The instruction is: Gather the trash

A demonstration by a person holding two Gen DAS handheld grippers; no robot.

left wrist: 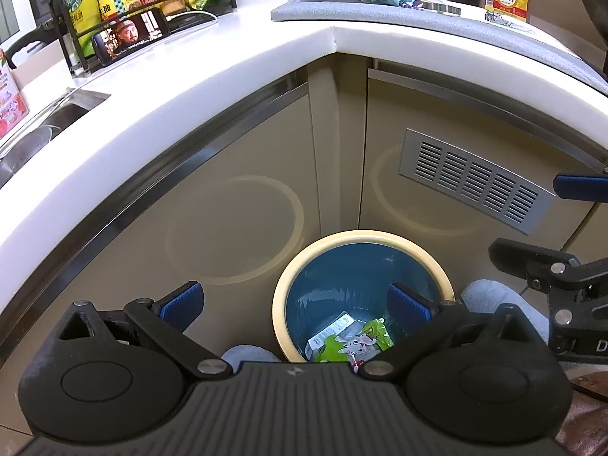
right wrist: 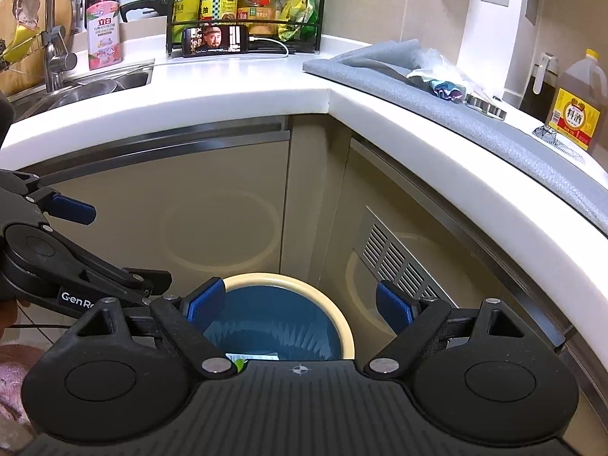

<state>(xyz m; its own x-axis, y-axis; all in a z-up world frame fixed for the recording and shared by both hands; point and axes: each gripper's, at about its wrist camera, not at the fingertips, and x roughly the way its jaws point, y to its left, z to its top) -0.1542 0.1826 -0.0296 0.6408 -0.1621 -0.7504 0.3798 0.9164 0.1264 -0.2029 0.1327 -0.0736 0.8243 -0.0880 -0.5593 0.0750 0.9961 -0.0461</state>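
A round bin (left wrist: 380, 235) with a cream rim and a blue liner stands on the floor in the cabinet corner; in the right wrist view the bin (right wrist: 334, 306) lies just below my gripper. A green snack wrapper (left wrist: 361, 340) and a white packet (left wrist: 330, 332) lie at its bottom. My left gripper (left wrist: 294, 304) hangs open above the bin with nothing between its blue pads. My right gripper (right wrist: 300, 306) is open too, empty, over the bin's rim. Crumpled wrappers (right wrist: 440, 79) lie on the grey mat (right wrist: 494, 129) on the counter.
The white counter (right wrist: 266, 102) wraps around the corner above beige cabinet doors with a metal vent (left wrist: 475, 180). A rack of bottles (right wrist: 243, 3) with a phone (right wrist: 214, 41), a sink (right wrist: 95, 83) and a cooking wine jug (right wrist: 577, 110) sit on the counter.
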